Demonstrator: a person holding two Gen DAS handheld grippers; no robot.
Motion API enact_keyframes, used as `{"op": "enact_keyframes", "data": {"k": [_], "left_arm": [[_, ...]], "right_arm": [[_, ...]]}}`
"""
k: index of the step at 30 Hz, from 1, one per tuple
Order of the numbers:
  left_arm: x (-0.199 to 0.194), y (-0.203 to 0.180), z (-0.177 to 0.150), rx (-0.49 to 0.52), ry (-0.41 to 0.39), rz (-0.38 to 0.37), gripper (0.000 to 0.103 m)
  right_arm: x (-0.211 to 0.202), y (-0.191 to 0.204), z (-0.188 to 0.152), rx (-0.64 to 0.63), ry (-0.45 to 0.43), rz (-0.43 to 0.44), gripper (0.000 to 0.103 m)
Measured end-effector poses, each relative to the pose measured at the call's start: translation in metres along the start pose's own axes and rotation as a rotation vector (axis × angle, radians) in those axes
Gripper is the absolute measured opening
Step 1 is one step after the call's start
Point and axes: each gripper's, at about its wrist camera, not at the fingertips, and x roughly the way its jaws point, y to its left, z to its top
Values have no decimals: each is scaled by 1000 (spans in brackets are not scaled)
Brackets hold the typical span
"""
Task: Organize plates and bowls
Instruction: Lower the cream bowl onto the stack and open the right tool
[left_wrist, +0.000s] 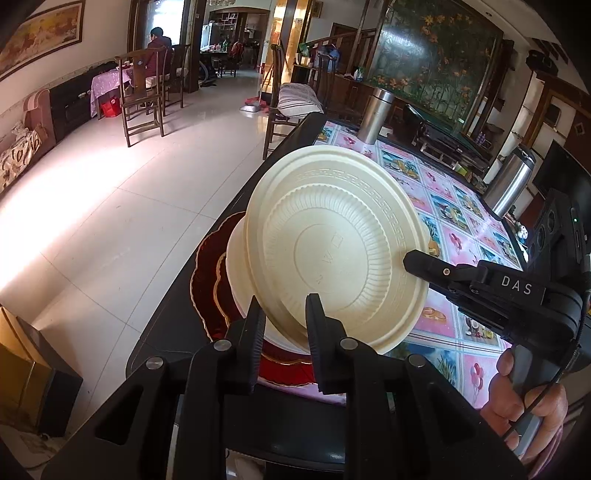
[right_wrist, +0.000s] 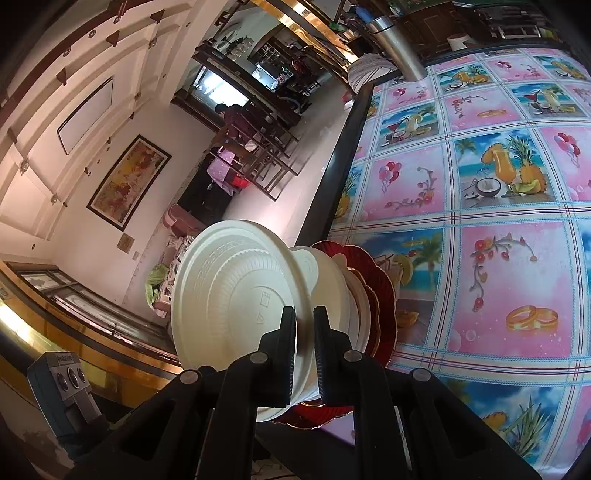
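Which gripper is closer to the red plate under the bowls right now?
Left. The left gripper grips the cream bowl's near rim, directly above the red plate. The right gripper holds the bowl's opposite rim, out over the tablecloth.

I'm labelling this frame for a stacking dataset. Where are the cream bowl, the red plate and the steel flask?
cream bowl (left_wrist: 332, 258): left wrist view, on its ribbed underside.
red plate (left_wrist: 207, 269): left wrist view, on its scalloped rim left of the bowls.
steel flask (left_wrist: 375, 116): left wrist view, on its upright metal body.

Cream ribbed bowl (left_wrist: 332, 251); red gold-rimmed plate (left_wrist: 207, 280); pink fruit-print tablecloth (right_wrist: 498, 221).
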Motion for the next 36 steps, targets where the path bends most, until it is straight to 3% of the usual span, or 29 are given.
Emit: {"op": "enact_keyframes", "data": {"k": [12,17,33,36], "left_arm": [[1,8,0,-4,20,15,23],[-5,18,1,-9,-10,84,23],[-12,26,2,-37,-31,77,23],[-14,21,3,-25,-31,63,23]], "right_arm": [[7,-3,-5,8,25,-10,10],[9,-3,-5,-1,13,-34,10],[13,8,-7,-73,9,-91,15],[1,8,-3,-83,-25,-96,22]]}}
